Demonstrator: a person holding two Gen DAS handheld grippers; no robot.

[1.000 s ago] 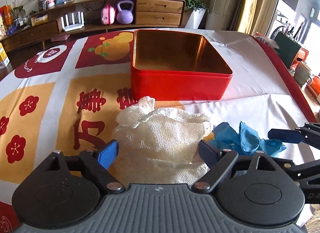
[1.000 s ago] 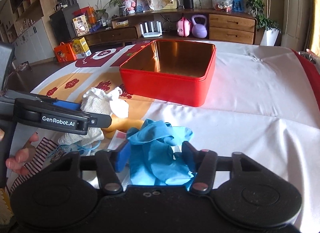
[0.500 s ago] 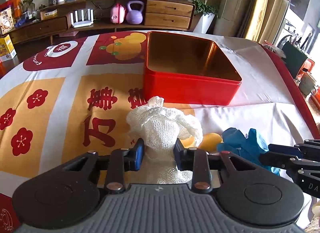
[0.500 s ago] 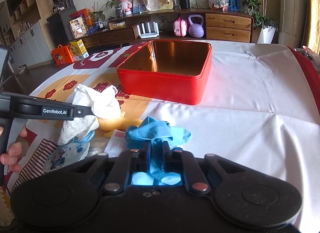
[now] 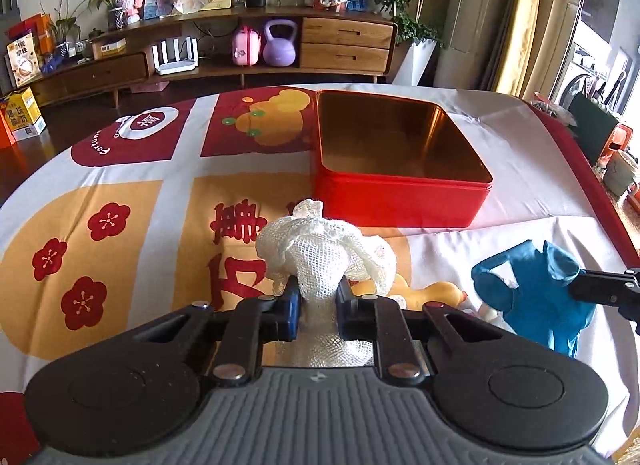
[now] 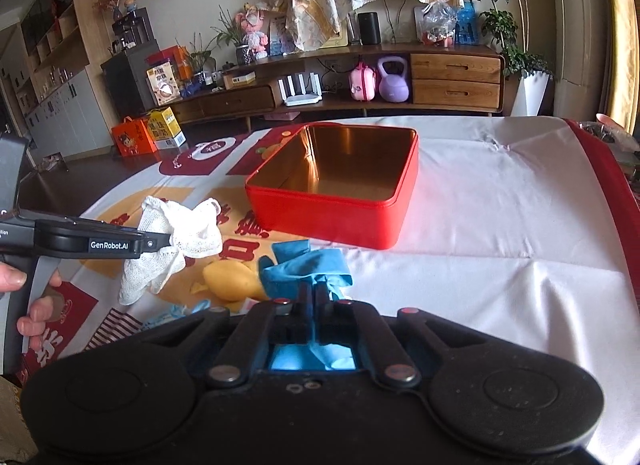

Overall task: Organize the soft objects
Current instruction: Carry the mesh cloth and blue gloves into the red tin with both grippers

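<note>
White mesh cloth (image 5: 326, 255): pinched between fingers of left tongs (image 5: 318, 303), bunched up above them, lifted off the tablecloth.
Blue glove (image 6: 306, 271): clamped in right tongs (image 6: 316, 297), crumpled, hanging just ahead of the tips.
Left tongs: nearly closed, gripping the cloth.
Right tongs: closed tight on the glove.
Yellow toy (image 6: 230, 279): lying on the tablecloth (image 6: 500, 225), between both tongs, just below the held pieces.
Red tin (image 5: 400, 161): open, gold inside, beyond both tongs.
</note>
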